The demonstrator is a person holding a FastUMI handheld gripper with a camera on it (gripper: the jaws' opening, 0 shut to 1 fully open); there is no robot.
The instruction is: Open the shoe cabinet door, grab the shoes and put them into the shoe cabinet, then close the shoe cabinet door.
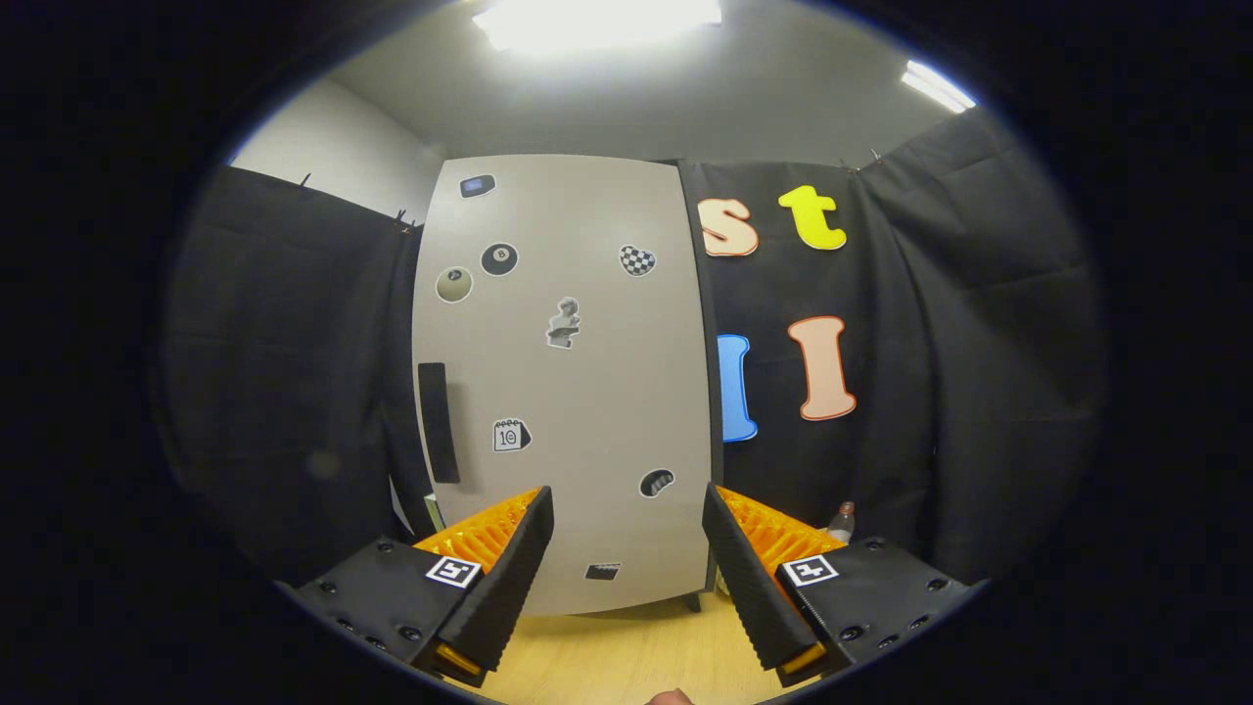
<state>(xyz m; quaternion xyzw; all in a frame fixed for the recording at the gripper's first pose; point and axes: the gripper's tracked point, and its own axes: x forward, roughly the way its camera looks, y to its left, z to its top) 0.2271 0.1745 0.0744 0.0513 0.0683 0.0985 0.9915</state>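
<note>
Shoe cabinet door stands shut, gripper spread wide and empty before it: fits either pre-opening or closed-again; shoes' whereabouts unsettled.

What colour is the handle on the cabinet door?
Black; the handle shows best in the gripper view.

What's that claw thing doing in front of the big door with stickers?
A person is holding a claw and pointing it at a shoe cabinet. The claw is open and holds nothing. The cabinet door is shut, with stickers on it and a dark handle near one side. The cabinet stands on a wooden floor. A small bottle sits beside it. A shut door fits two moments: before the shoes go in, or after it was closed again.
</note>
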